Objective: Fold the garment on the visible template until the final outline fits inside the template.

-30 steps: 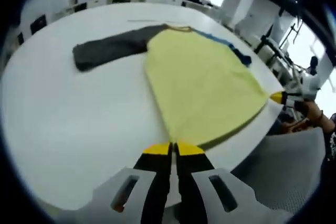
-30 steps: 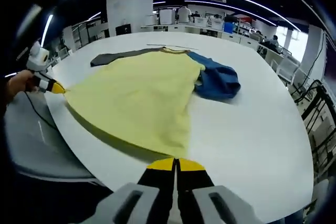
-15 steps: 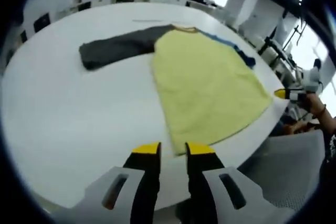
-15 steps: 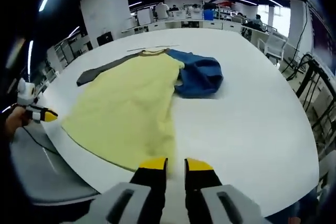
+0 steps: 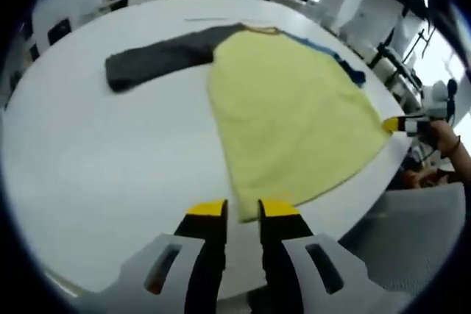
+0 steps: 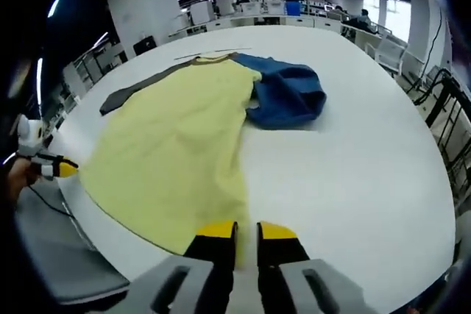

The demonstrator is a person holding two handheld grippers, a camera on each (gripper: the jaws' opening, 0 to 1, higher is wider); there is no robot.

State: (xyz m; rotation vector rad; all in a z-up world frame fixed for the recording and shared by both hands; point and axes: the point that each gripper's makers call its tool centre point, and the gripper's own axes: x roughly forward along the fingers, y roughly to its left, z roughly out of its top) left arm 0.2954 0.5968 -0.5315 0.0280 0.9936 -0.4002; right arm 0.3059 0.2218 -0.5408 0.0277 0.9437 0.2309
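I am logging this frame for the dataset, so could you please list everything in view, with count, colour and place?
Garment: one, yellow body lying flat on the table, hem at the near edge.
Grey sleeve: one, dark grey, spread out from the far end of the yellow body.
Blue sleeve: one, blue, bunched beside the yellow body on the side opposite the grey one.
Table: one, white, large, rounded edge.
Office background: desks, chairs and people beyond the table, too small to count.
Left gripper: one, yellow tips, jaws apart just short of the hem corner.
Right gripper: one, yellow tips, jaws apart at the other hem corner.
Hand: one, holding the right gripper.
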